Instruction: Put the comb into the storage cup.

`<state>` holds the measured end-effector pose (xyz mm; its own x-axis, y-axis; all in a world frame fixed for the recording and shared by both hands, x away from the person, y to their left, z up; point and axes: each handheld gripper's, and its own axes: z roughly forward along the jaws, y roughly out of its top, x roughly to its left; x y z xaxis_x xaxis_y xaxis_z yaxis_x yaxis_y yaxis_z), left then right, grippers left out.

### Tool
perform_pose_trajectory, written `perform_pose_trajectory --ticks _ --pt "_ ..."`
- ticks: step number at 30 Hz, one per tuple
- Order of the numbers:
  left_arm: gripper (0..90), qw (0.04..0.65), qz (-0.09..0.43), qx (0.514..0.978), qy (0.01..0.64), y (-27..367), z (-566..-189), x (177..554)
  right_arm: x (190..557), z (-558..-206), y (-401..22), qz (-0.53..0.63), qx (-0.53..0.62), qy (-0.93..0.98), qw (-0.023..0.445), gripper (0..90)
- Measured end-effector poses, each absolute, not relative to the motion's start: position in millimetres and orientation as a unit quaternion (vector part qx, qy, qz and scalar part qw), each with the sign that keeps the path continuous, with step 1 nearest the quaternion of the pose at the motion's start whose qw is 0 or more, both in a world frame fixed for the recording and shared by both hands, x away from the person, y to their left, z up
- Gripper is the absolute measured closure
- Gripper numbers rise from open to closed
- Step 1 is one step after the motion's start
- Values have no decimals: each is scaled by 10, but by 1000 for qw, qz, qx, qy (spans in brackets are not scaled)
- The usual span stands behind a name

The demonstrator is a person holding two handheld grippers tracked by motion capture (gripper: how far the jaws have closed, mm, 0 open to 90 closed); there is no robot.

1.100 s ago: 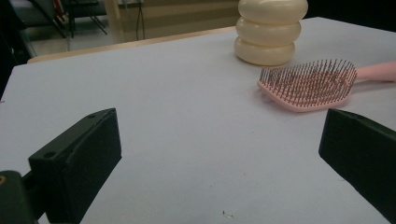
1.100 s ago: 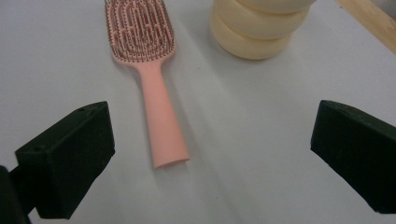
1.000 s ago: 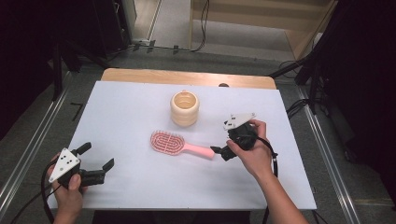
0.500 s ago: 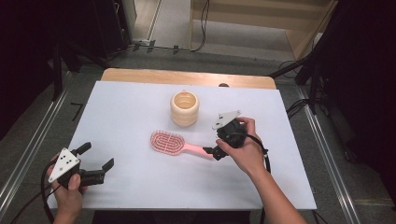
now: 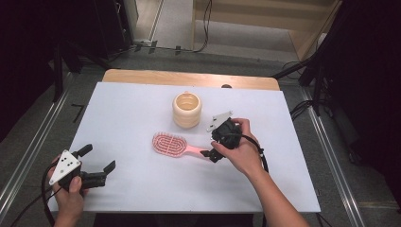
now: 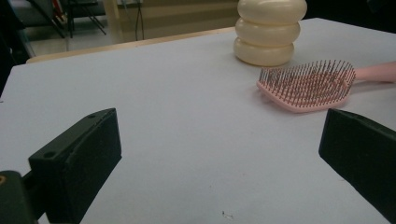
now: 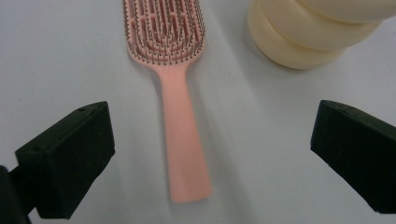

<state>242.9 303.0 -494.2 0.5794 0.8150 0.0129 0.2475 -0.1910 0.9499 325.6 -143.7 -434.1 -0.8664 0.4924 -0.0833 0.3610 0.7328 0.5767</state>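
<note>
A pink hairbrush (image 5: 170, 144) lies bristles up in the middle of the white table (image 5: 137, 113), handle pointing right. Just behind it stands a cream ribbed cup (image 5: 187, 109). My right gripper (image 5: 211, 144) is open at the handle's end. In the right gripper view the brush (image 7: 177, 107) runs up between the two wide-apart jaws of that gripper (image 7: 210, 158), with the cup (image 7: 308, 42) at the upper right. My left gripper (image 5: 97, 158) is open near the front left edge, holding nothing. The left gripper view looks past its open gripper (image 6: 217, 158) to the brush (image 6: 308, 84) and the cup (image 6: 268, 32).
A wooden strip (image 5: 189, 78) runs along the table's far edge. Metal rails (image 5: 28, 156) flank the table on both sides, and cables lie on the floor behind. Bare white surface lies between my left gripper and the brush.
My right gripper has moved left and slightly forward, so its open jaws now stand on either side of the brush handle's end. The left gripper has stayed put.
</note>
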Motion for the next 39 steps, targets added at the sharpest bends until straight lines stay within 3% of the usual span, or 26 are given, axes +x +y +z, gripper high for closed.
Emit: perform_pose_trajectory --ticks 6,9,19,21,30,34,39 --pt "0 517 274 722 368 3028 -4941 2428 3287 -4380 -1349 267 224 931 106 0" --pt "0 518 274 722 368 3030 -4941 2427 3294 -4393 -1306 263 220 932 114 73" --pt "0 518 273 723 366 3026 -4942 2427 3339 -4464 -1160 246 209 942 90 76" --pt "0 518 273 723 366 3025 -4942 2428 3345 -4474 -1139 242 208 944 86 125" --pt "0 518 273 723 365 3024 -4941 2427 3390 -4539 -1030 241 211 946 54 186" --pt "0 516 274 725 365 3021 -4940 2425 3403 -4575 -977 233 213 947 51 301" --pt "0 515 274 726 364 3021 -4940 2426 3405 -4637 -912 205 207 955 49 366"
